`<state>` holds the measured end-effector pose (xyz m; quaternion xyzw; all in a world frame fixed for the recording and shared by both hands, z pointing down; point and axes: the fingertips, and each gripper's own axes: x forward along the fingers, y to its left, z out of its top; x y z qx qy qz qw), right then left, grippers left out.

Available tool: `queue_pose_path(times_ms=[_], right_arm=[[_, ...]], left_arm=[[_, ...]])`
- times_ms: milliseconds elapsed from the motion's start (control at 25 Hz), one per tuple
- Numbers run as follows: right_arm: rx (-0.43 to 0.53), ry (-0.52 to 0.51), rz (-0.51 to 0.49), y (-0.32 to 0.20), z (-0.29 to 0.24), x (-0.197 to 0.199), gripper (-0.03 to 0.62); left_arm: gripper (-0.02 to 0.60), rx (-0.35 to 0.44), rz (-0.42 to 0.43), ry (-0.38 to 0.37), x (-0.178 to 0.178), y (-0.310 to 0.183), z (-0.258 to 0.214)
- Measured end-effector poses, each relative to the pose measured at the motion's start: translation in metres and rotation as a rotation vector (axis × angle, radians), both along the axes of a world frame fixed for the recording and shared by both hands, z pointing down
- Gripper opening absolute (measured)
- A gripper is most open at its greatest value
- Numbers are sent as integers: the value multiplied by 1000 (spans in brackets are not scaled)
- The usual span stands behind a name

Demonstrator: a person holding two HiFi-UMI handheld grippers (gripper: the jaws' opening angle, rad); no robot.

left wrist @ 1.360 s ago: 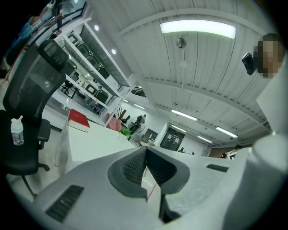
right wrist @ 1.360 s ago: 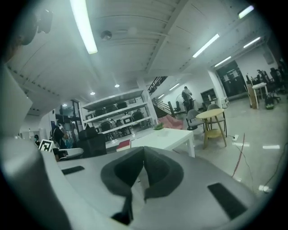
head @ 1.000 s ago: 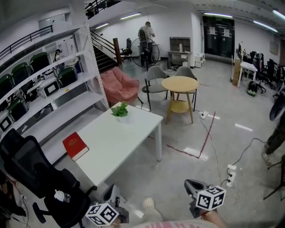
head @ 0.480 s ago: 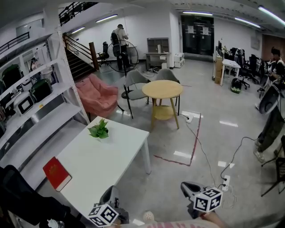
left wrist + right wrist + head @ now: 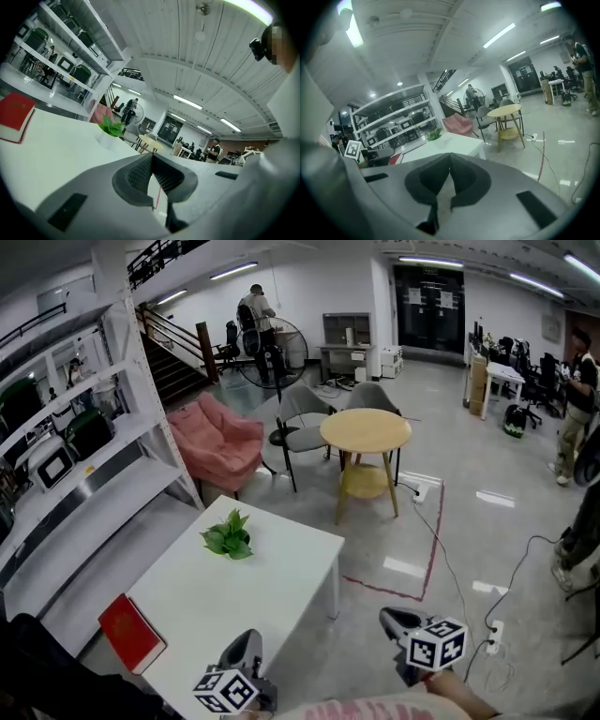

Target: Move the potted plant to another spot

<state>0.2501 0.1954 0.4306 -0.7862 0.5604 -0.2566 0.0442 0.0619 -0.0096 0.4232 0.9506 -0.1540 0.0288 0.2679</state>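
The potted plant [image 5: 228, 538], green leaves in a small white pot, stands near the far end of the white table [image 5: 281, 563]. It also shows in the left gripper view [image 5: 110, 127] and, small, in the right gripper view [image 5: 434, 134]. My left gripper [image 5: 247, 645] is shut and empty at the table's near edge, well short of the plant. Its pads meet with nothing between them [image 5: 152, 157]. My right gripper [image 5: 390, 618] is shut and empty over the floor to the right of the table [image 5: 450, 157].
A red book [image 5: 131, 632] lies at the table's near left corner. White shelving [image 5: 84, 465] runs along the left. A pink armchair [image 5: 220, 437], grey chairs and a round yellow table [image 5: 365, 430] stand beyond. A cable and power strip [image 5: 494, 637] lie on the floor at right.
Both grippers and the head view have moved forward toward the white table; the left gripper now reaches its near edge. The plant stays in its place on the table.
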Motion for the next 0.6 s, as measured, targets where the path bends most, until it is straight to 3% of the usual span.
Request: queue_pose_path(times_ms=[320, 600], right_arm=[[37, -3, -62, -75, -12, 21, 7], [43, -40, -87, -109, -8, 25, 8]], left_arm=[[2, 6, -63, 40, 15, -58, -13], [2, -3, -77, 30, 20, -82, -11]])
